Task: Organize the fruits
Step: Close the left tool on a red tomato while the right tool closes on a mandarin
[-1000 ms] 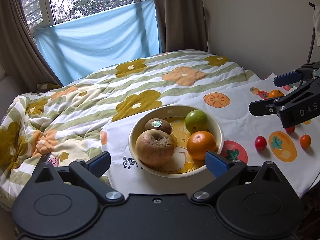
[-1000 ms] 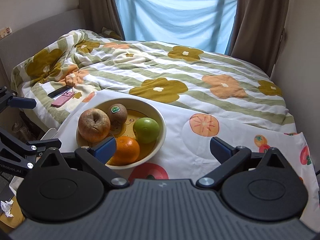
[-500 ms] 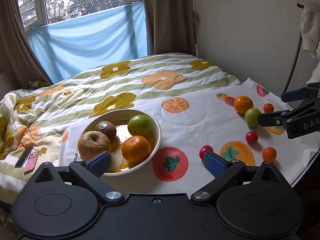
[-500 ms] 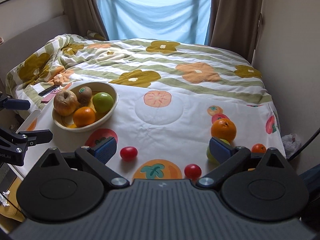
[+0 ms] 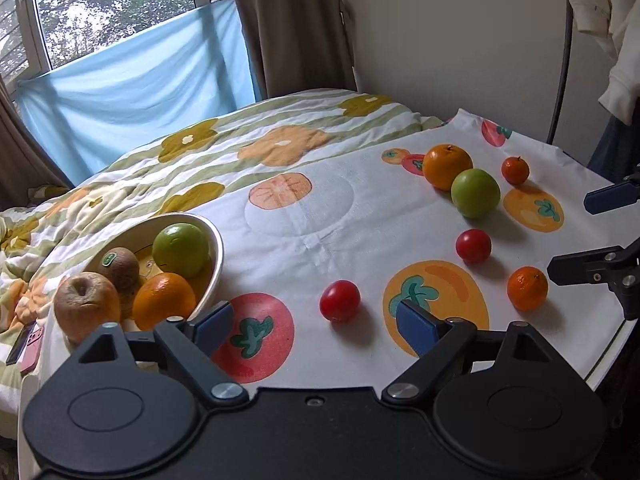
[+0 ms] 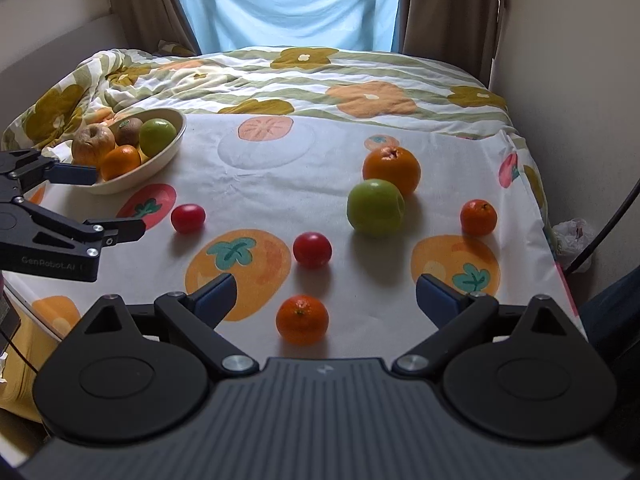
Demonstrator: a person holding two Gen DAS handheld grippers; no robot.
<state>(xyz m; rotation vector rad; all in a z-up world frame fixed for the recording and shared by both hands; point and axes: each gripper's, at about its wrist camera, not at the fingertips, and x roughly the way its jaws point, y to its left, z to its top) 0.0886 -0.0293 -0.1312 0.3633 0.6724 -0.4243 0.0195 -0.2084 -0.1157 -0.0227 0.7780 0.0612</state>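
Both grippers hang over the loose fruit with nothing held. The left gripper (image 5: 310, 324) has its jaws closing, though they are wide apart and bare, with a red tomato (image 5: 339, 301) lying just ahead of the gap, slightly toward its 1 o'clock; the right gripper (image 6: 326, 294) stands wide open over a small mandarin (image 6: 302, 319), which sits between the two fingertips without either pad touching it. The step in hand looks like a first pick for each hand, and it would go best if each gripper settles low enough that the pads meet the fruit at its widest girth — round, smooth fruit will squirt out of a high pinch. Close gently on the tomato, which is likely soft, then carry it to the bowl (image 5: 214, 256) at the left gripper's 10 o'clock, already holding a green apple, an orange, a kiwi and a brownish apple; set new fruit into the free side and do not drop it on the pile. Further out, at the right gripper's 12 to 1 o'clock, wait a second tomato (image 6: 312, 249), a green apple (image 6: 375, 207) touching a large orange (image 6: 391, 170), and another mandarin (image 6: 478, 217). The surface is a fruit-printed cloth (image 6: 280, 176) spread over a bed — soft, so fruit may roll when nudged. Beyond lie a flowered quilt, brown curtains and a blue sheet hung across the window.
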